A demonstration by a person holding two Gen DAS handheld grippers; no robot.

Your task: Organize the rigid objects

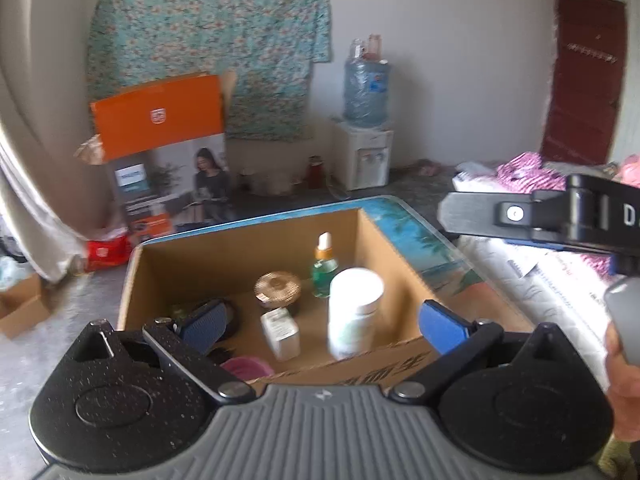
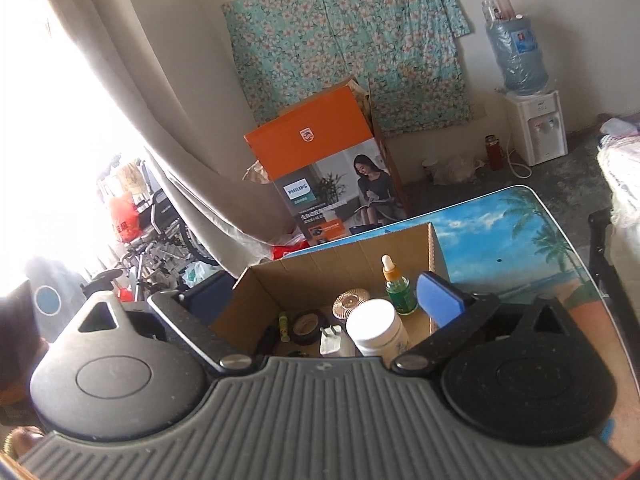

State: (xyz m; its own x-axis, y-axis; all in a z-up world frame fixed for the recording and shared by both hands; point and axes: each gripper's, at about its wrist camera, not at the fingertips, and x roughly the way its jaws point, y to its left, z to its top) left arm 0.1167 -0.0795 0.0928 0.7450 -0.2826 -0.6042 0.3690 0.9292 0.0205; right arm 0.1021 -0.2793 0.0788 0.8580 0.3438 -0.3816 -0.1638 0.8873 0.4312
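Note:
An open cardboard box (image 1: pixel 240 248) (image 2: pixel 320 264) stands on a beach-print table (image 1: pixel 420 240) (image 2: pixel 520 232). Inside it are a white jar (image 1: pixel 354 312) (image 2: pixel 376 328), a green dropper bottle (image 1: pixel 325 268) (image 2: pixel 400 292), a gold round lid (image 1: pixel 278 288) (image 2: pixel 351 300), a small white plug (image 1: pixel 280 332) (image 2: pixel 331 340), a tape roll (image 2: pixel 306 326) and a lip balm (image 2: pixel 284 326). My left gripper (image 1: pixel 322 322) hangs open above the box's near side, holding nothing. My right gripper (image 2: pixel 323 297) is open and empty too, just right of the left one.
An orange and grey appliance carton (image 1: pixel 168 160) (image 2: pixel 332 176) stands on the floor behind the table. A water dispenser (image 1: pixel 366 148) (image 2: pixel 536 128) is at the back wall. Bedding (image 1: pixel 540 272) lies right of the table; a curtain (image 2: pixel 168 140) and a wheelchair (image 2: pixel 160 232) are left.

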